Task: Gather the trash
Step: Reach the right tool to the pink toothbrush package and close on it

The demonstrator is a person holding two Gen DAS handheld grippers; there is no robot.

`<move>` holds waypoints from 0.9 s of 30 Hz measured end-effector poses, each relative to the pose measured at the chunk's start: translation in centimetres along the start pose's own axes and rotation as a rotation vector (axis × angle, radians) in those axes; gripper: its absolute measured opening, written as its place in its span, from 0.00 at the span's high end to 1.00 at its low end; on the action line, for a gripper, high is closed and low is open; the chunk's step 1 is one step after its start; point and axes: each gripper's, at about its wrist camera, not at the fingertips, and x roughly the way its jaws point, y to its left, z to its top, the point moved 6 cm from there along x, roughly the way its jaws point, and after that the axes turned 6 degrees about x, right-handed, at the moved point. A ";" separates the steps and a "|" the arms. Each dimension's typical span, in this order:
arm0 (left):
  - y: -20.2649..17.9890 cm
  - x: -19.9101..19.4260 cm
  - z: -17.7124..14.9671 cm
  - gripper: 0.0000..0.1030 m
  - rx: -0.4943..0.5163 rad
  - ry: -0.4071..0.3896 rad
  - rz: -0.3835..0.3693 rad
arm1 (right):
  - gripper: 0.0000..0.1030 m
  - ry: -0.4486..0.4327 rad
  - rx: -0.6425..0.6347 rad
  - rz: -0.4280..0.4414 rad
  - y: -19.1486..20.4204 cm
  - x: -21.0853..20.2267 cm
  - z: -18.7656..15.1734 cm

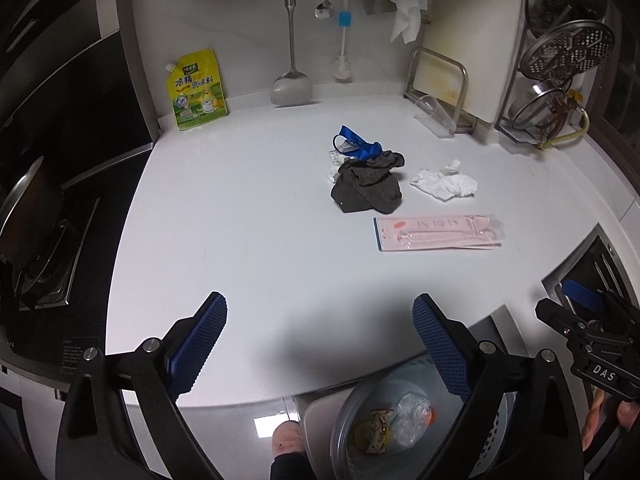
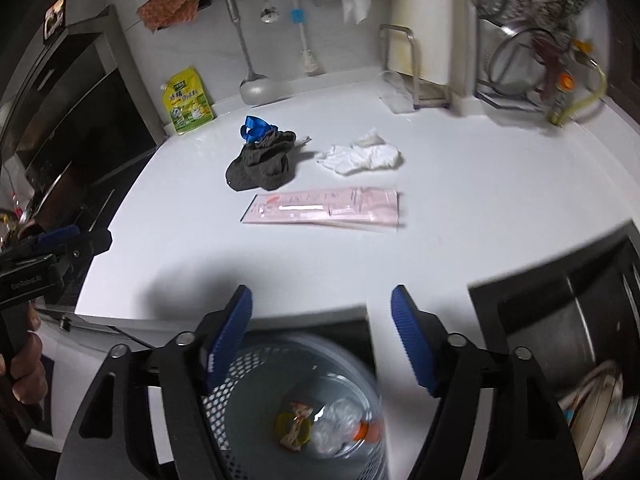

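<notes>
On the white counter (image 1: 240, 220) lie a dark grey cloth (image 1: 366, 188) (image 2: 262, 166) with a blue strap (image 1: 358, 144) (image 2: 252, 126) behind it, a crumpled white tissue (image 1: 444, 182) (image 2: 360, 156) and a flat pink plastic package (image 1: 438, 232) (image 2: 326, 210). A mesh trash bin (image 1: 400, 424) (image 2: 304, 412) stands on the floor below the counter's front edge, holding a wrapper and a crushed plastic bottle. My left gripper (image 1: 320, 344) is open and empty over the counter's front edge. My right gripper (image 2: 322, 336) is open and empty above the bin.
A yellow seasoning pouch (image 1: 196, 88) (image 2: 186, 100) leans on the back wall beside hanging utensils (image 1: 291, 40). A stove with a pan (image 1: 36, 232) is at the left. A dish rack (image 1: 560, 60) is at the back right, a sink (image 2: 560, 320) at the right.
</notes>
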 end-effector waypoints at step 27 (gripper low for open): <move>0.8 4.9 1.3 0.10 -0.055 0.052 0.051 | 0.27 0.243 -0.589 0.180 1.9 12.9 6.7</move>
